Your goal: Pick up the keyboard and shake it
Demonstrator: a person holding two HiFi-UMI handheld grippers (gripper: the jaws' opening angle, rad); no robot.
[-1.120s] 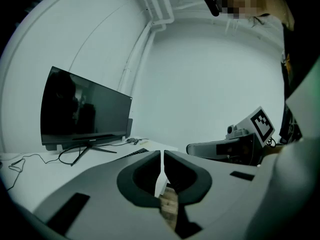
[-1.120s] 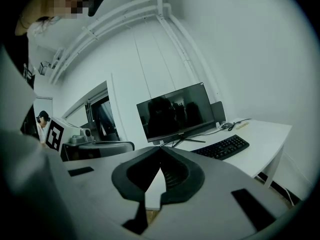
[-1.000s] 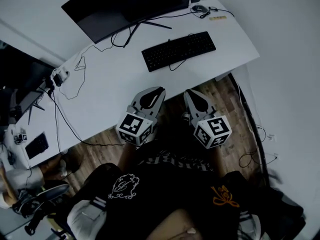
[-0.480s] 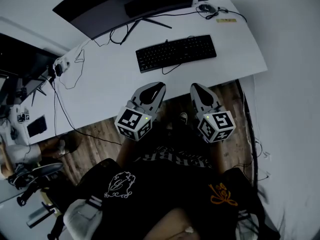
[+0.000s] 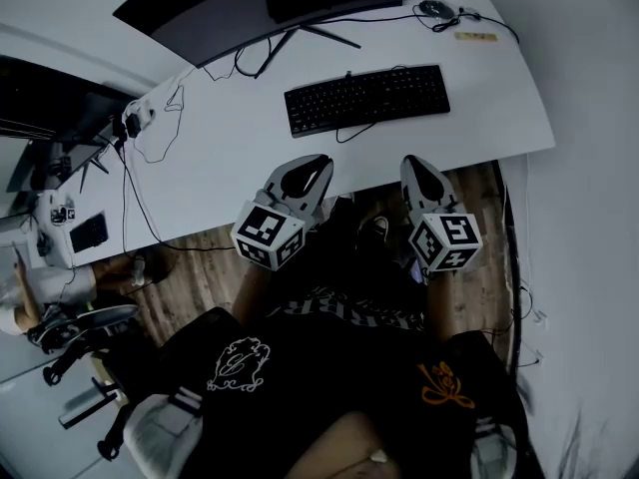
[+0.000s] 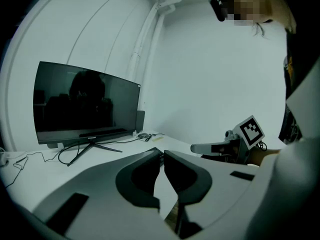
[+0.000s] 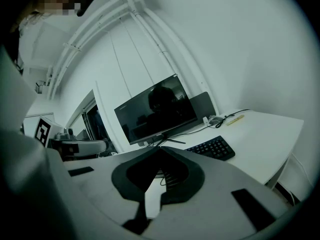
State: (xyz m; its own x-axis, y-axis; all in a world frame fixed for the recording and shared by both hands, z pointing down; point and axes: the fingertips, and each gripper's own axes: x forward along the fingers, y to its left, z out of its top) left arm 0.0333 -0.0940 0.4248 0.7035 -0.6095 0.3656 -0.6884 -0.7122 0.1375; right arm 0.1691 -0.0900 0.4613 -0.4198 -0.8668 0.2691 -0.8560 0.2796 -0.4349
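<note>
A black keyboard (image 5: pixel 365 98) lies flat on the white desk (image 5: pixel 230 158), in front of the monitor. Both grippers hover off the desk's front edge, well short of the keyboard. My left gripper (image 5: pixel 319 161) is shut and empty, pointing toward the keyboard's left end. My right gripper (image 5: pixel 415 161) is shut and empty too, below the keyboard's right end. In the right gripper view the keyboard (image 7: pixel 211 147) shows beyond the closed jaws (image 7: pixel 159 148). In the left gripper view the jaws (image 6: pixel 162 152) meet, and only a sliver of the keyboard (image 6: pixel 159 154) shows past them.
A wide dark monitor (image 5: pixel 270 8) stands at the desk's back, with a mouse (image 5: pixel 435 8) and cables at the far right. More cables and a power strip (image 5: pixel 135 123) lie on the desk's left. A cable runs from the keyboard. Wooden floor lies below.
Both grippers stay shut and empty at the desk's front edge. The head view has shifted, so the desk and keyboard sit a little further right in it.
</note>
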